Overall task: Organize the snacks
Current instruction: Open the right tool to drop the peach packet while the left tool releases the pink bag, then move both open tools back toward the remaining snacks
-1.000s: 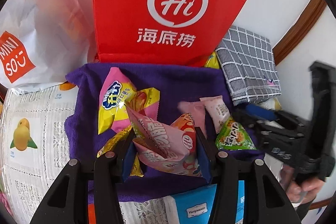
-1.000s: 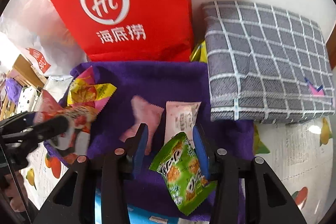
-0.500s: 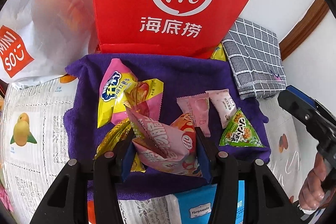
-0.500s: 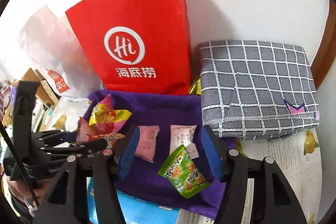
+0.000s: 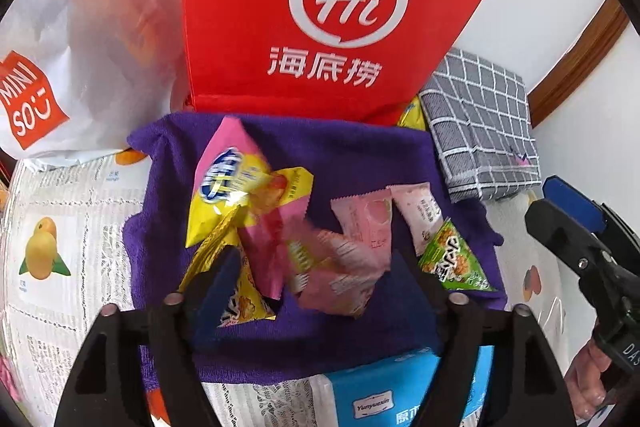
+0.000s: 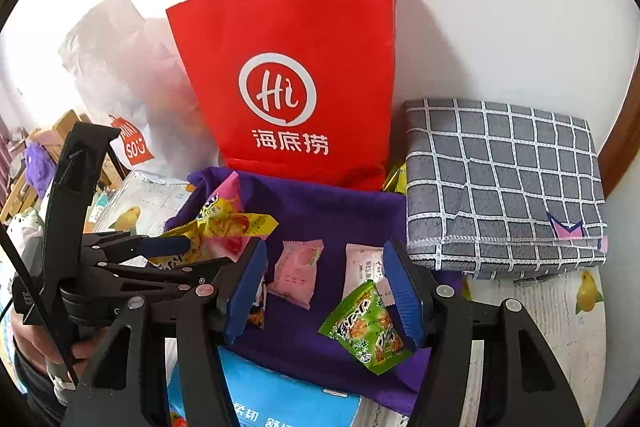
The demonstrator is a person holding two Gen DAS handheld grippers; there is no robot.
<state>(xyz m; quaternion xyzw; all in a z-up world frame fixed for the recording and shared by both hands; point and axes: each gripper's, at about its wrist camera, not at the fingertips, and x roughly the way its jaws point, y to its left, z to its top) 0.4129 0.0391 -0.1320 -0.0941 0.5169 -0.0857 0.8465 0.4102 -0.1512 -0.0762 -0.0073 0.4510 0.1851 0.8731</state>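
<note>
Several snack packets lie on a purple cloth [image 5: 360,147]. My left gripper [image 5: 320,267] is open, and a blurred pink packet [image 5: 332,267] sits between its jaws, loose over the cloth. Beside it are a pink-and-yellow bag [image 5: 228,183] and a yellow packet [image 5: 240,291]. Two small pink packets [image 6: 298,267] [image 6: 362,267] and a green packet [image 6: 366,327] lie at the right. My right gripper [image 6: 324,291] is open above the cloth, empty, with the green packet by its right finger. The left gripper shows in the right wrist view [image 6: 192,259].
A red paper bag [image 6: 296,79] stands behind the cloth. A white plastic bag [image 5: 80,47] is at the left, a folded grey checked cloth [image 6: 500,183] at the right, and a blue box [image 5: 404,399] at the front edge. A patterned tablecloth [image 5: 60,227] covers the table.
My left gripper has opened and let go of the pink packet, which is dropping onto the cloth. My right gripper has drawn back and up from the green packet.
</note>
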